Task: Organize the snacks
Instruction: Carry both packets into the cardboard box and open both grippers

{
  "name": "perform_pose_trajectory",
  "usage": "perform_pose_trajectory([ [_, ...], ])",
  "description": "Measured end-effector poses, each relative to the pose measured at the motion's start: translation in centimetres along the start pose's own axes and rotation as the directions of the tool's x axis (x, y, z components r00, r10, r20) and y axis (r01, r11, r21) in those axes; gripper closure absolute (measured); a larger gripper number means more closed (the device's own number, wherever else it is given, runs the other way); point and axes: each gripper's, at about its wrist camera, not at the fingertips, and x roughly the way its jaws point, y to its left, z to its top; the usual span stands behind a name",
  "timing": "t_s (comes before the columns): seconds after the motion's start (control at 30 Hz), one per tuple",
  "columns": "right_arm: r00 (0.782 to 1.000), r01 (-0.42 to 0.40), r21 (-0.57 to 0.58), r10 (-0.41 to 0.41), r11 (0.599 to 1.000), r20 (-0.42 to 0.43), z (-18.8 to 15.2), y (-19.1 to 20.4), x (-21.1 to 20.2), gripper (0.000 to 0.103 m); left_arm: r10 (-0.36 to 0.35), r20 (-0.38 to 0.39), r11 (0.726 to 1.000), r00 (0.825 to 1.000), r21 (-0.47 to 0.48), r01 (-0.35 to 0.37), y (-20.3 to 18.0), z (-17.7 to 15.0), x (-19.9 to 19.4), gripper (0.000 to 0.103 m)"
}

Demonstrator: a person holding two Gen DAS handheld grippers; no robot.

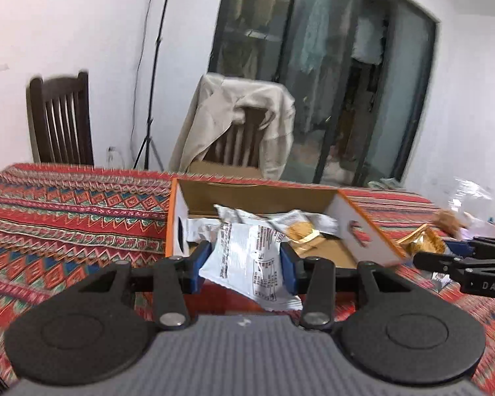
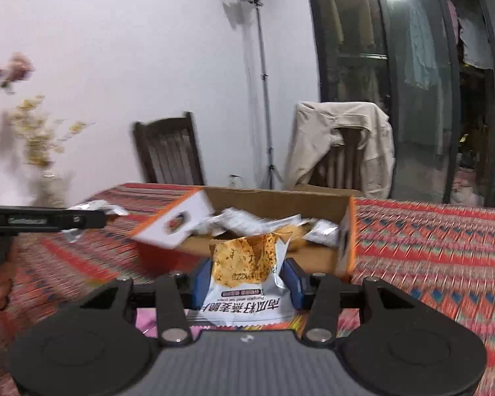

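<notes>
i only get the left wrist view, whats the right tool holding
Observer: The right tool is shut on a snack pack with its printed front up, orange snack pictured.
Operator: left pack shows only grey text, same kind?
Observer: Can't tell; the left tool holds its pack back side up.
Operator: anything left of the box i cant see
Observer: Dried flowers stand at the table's far left, beyond the box.
</notes>
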Motion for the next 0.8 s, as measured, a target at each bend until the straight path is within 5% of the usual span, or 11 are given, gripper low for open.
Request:
perform_pose_trajectory([
  [0.2, 0.986, 0.134, -0.027, -0.137, 0.991, -0.099, 2.6, -3.9, 11.0, 0.056, 0.069, -0.096, 0.997, 0.993, -0.031, -0.072, 2.9, 1.2, 9.0, 0.058],
  [0.37, 0.971, 0.156, -0.083, -0.168, 0.984, -0.171, 2.8, -4.4, 16.5, 0.056, 0.078, -0.128, 0.997, 0.989, -0.017, -0.080, 3.8, 1.1, 12.3, 0.056],
  [0.5, 0.957, 0.190, -0.096, -0.206, 0.977, -0.204, 2.9, -4.7, 19.1, 0.053, 0.075, -0.123, 0.997, 0.990, 0.014, -0.074, 3.3, 1.2, 12.8, 0.049],
  [0.6, 0.957, 0.197, -0.094, -0.212, 0.976, -0.197, 2.8, -5.0, 19.9, 0.039, 0.069, -0.127, 0.998, 0.990, 0.023, -0.066, 3.1, 1.4, 13.2, 0.044],
  [0.8, 0.965, 0.181, -0.080, -0.193, 0.980, -0.180, 2.7, -4.9, 19.3, 0.038, 0.066, -0.118, 0.998, 0.991, 0.026, -0.064, 3.0, 1.7, 11.7, 0.038],
])
